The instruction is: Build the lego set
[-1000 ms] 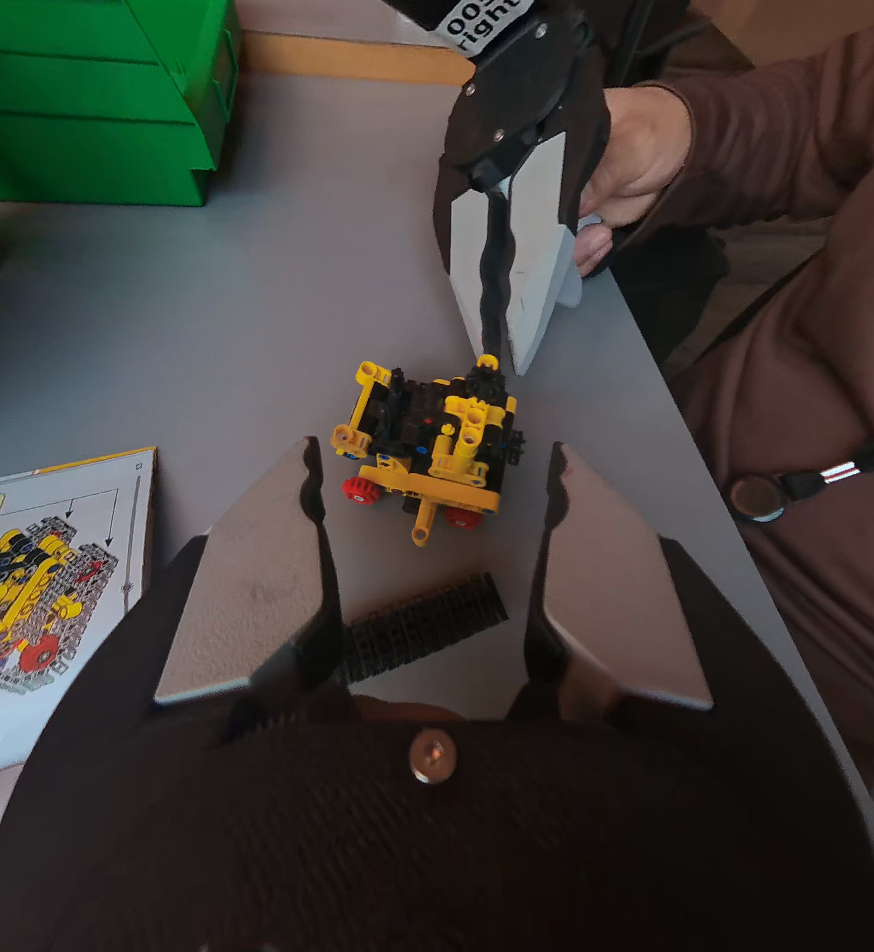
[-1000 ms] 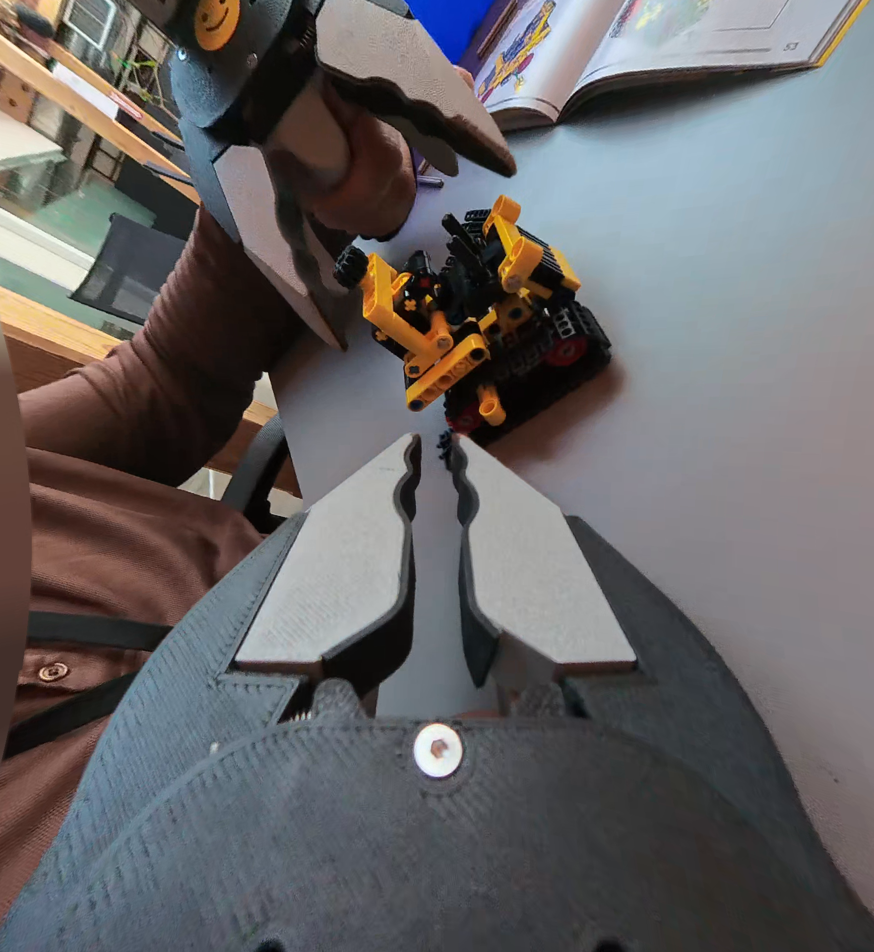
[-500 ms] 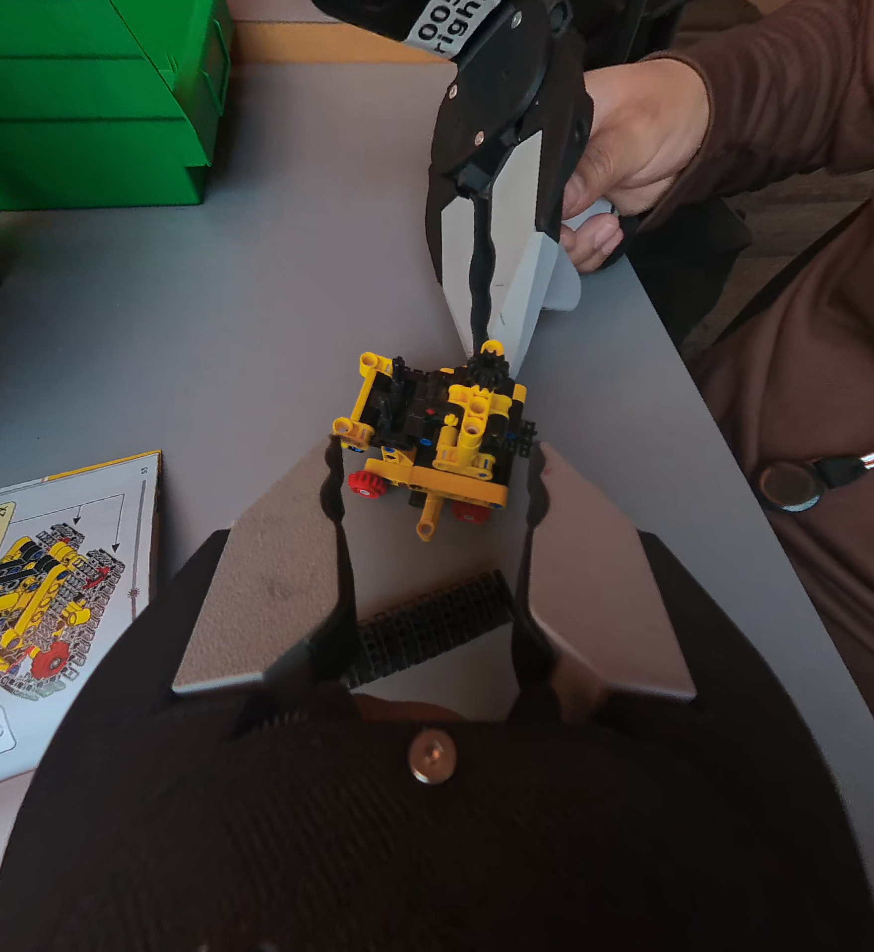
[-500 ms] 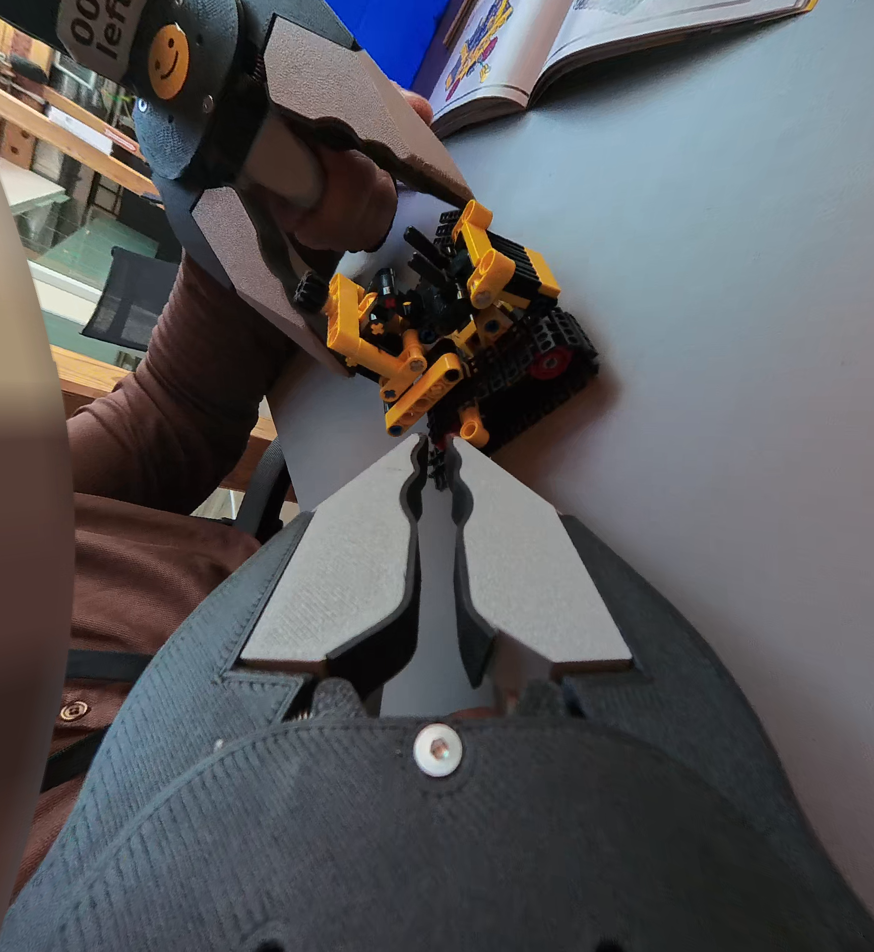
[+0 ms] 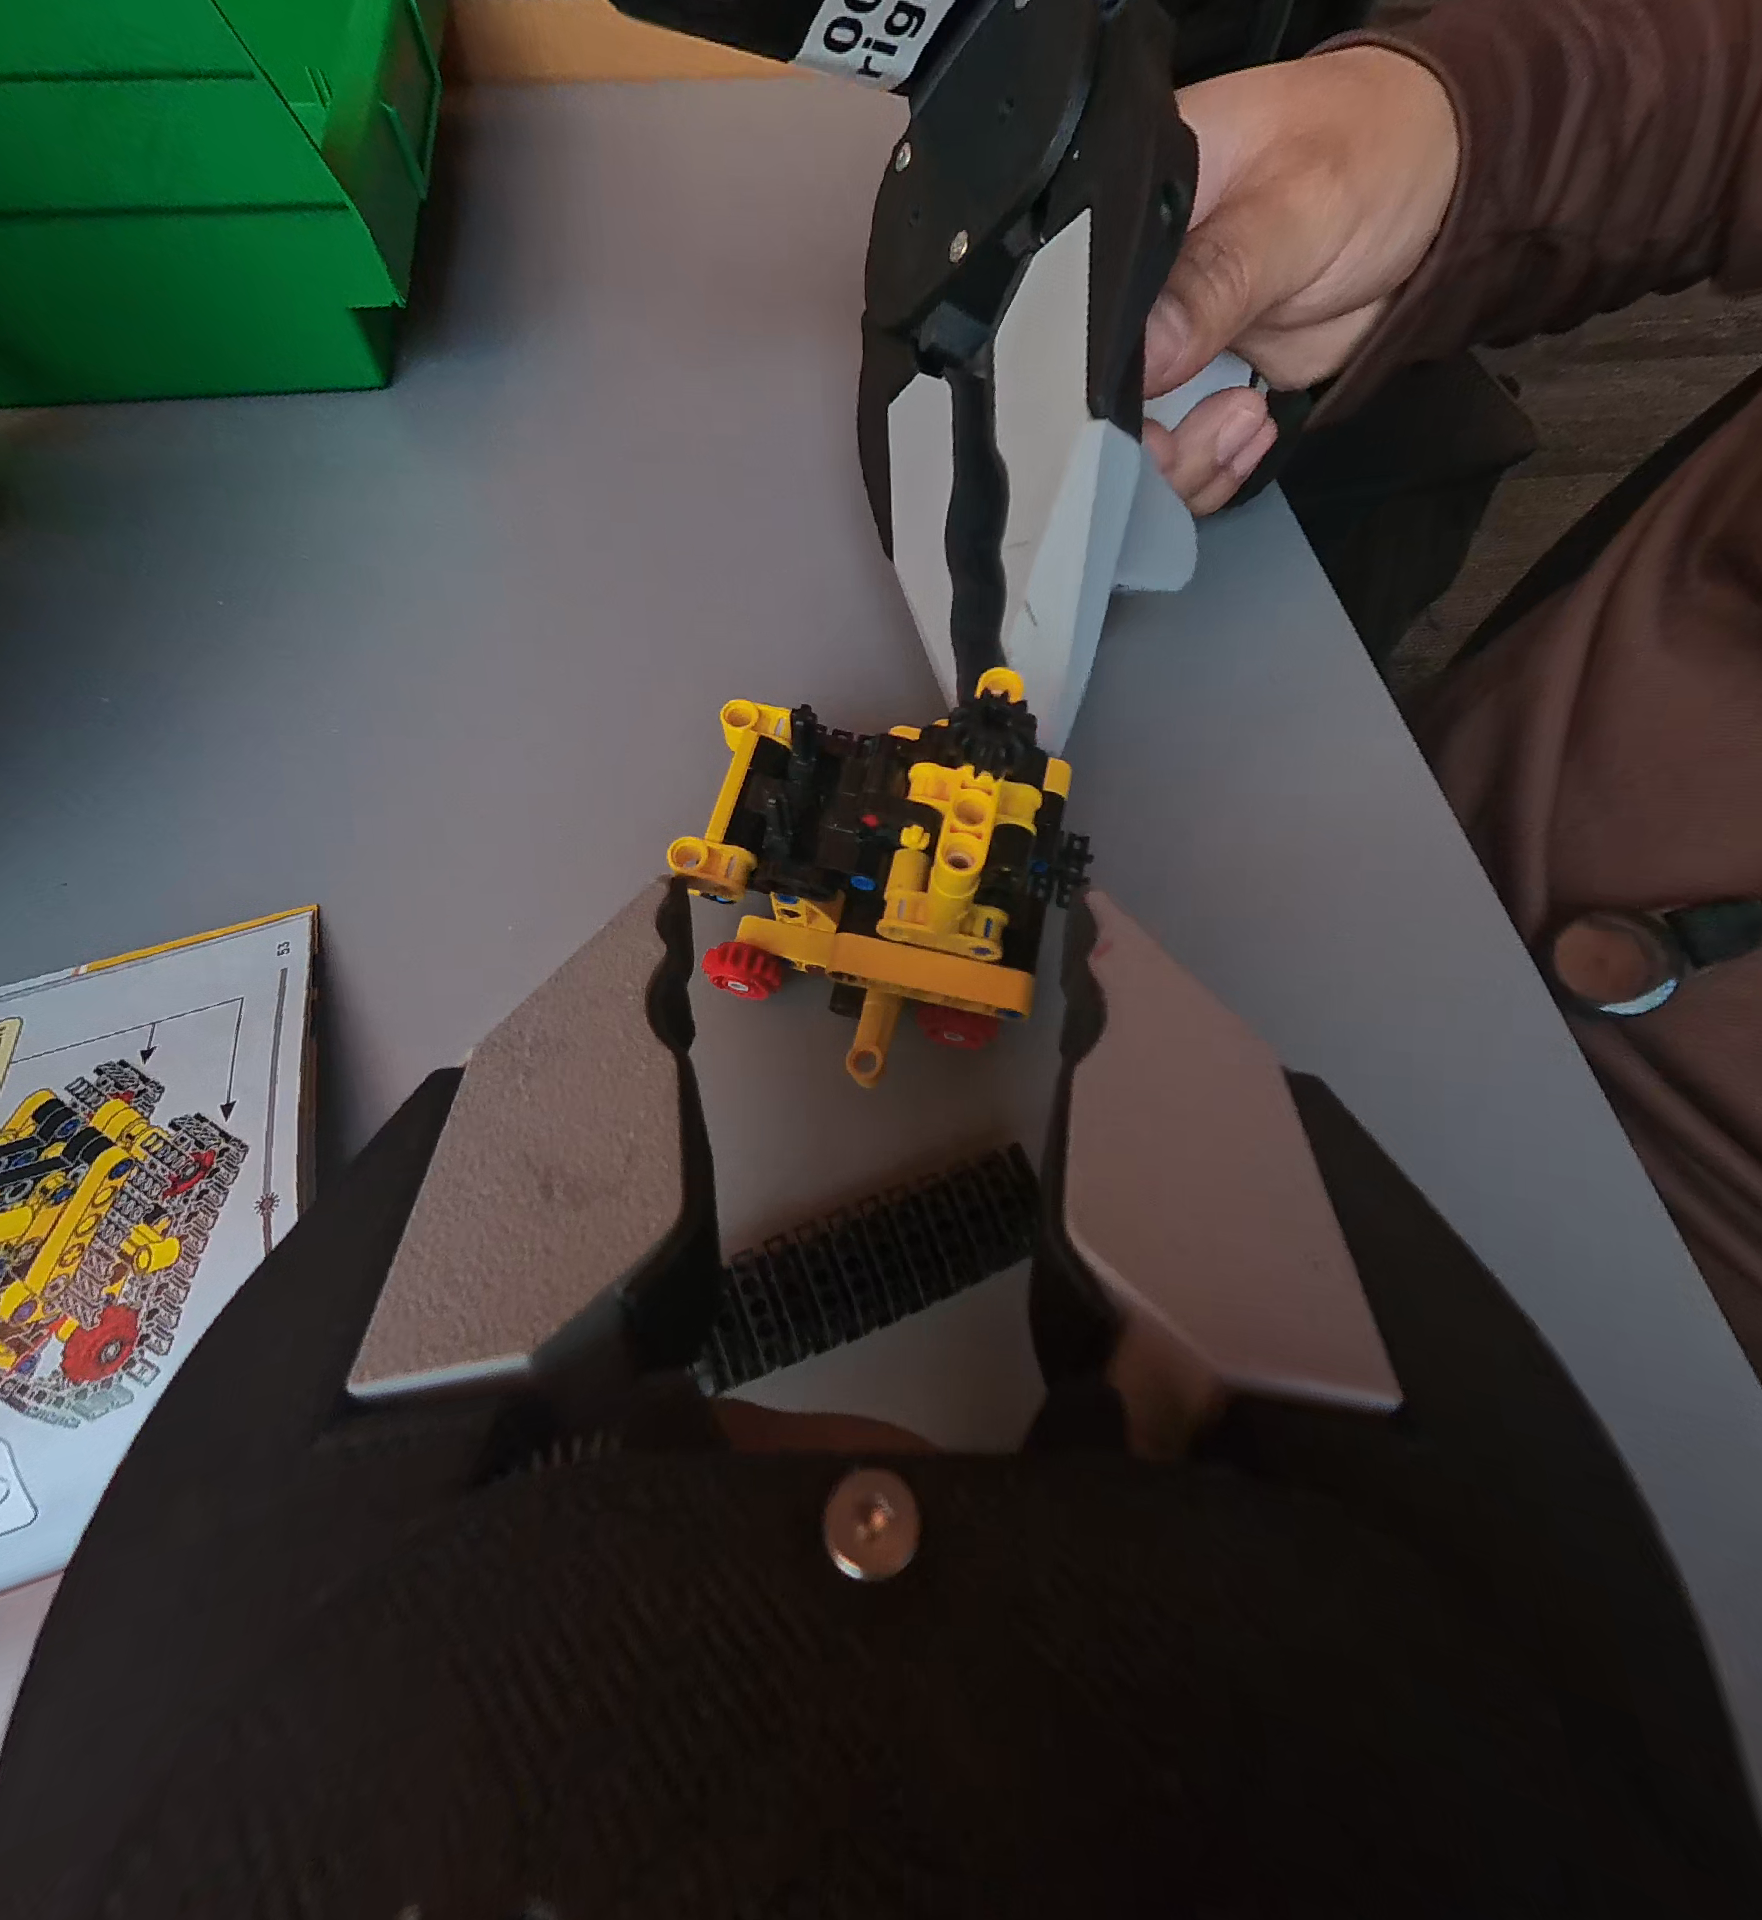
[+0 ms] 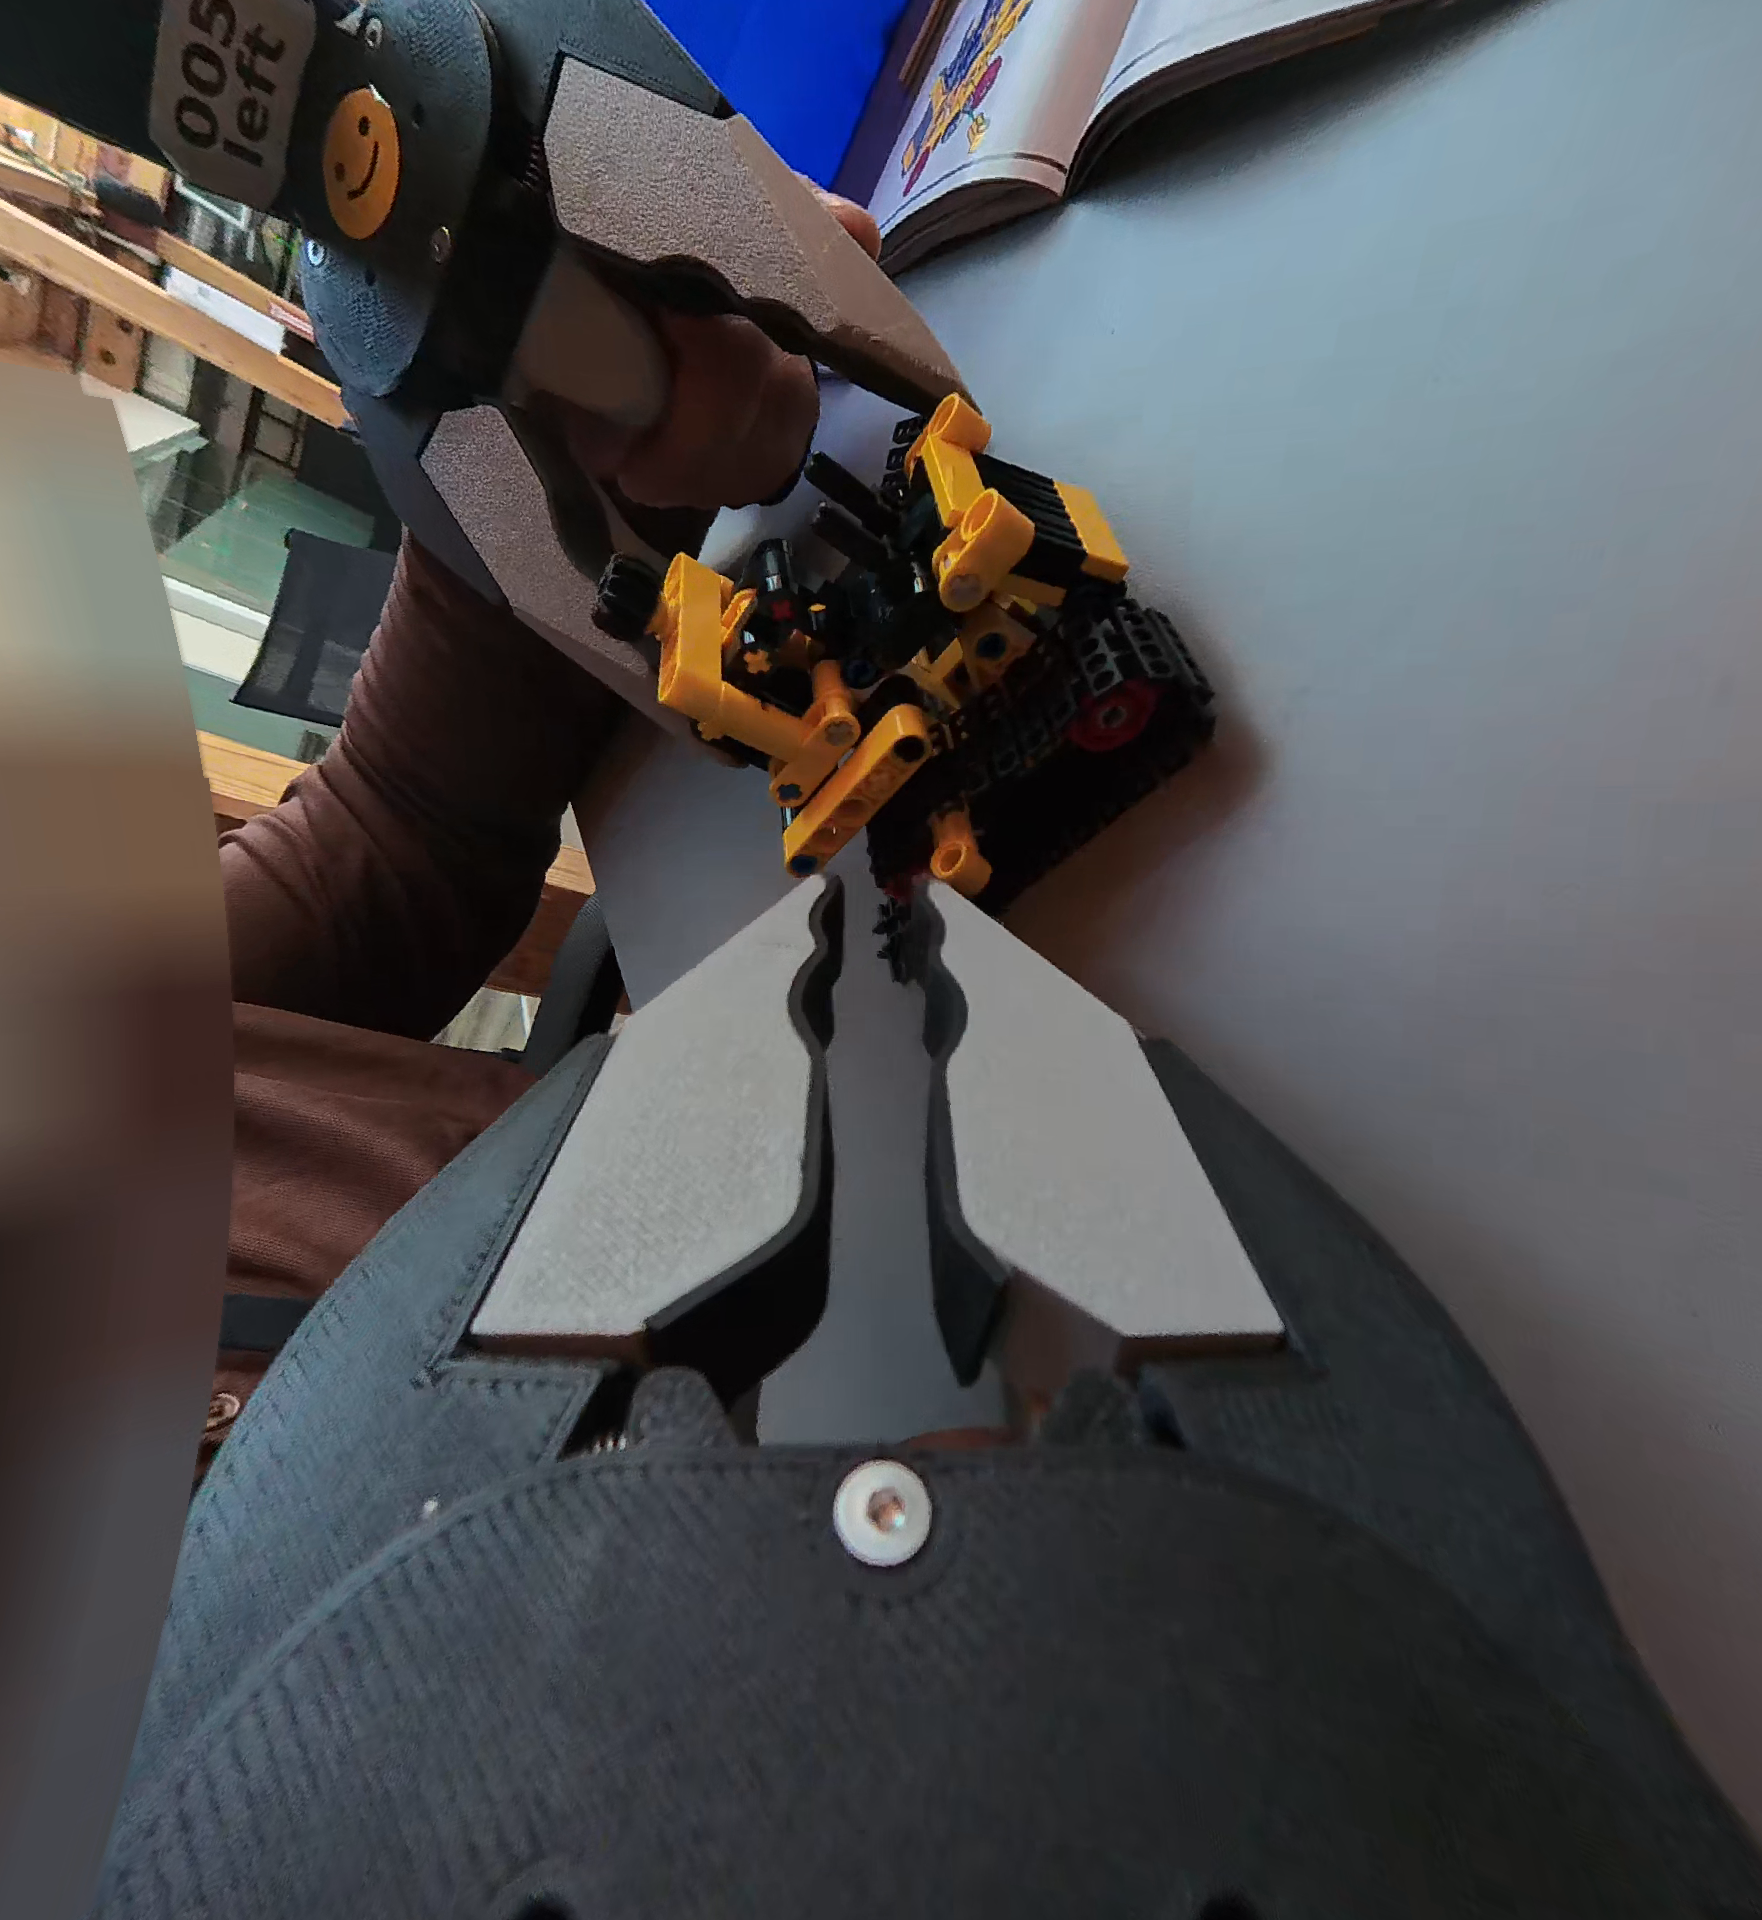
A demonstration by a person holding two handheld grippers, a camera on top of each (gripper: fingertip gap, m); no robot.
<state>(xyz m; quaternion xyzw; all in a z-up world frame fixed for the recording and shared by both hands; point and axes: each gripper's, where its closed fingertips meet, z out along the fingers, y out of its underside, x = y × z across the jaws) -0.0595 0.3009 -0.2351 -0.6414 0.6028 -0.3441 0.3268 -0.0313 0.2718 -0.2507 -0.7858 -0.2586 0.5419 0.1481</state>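
Yellow-and-black lego model (image 5: 882,873) sits on the grey tabletop (image 5: 441,623), flanked by the released left claw (image 5: 872,904); the right claw (image 6: 877,899), nearly clenched, pinches nothing I can discern.

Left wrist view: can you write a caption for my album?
Open left gripper nears the yellow lego bulldozer while the right gripper touches its far side.
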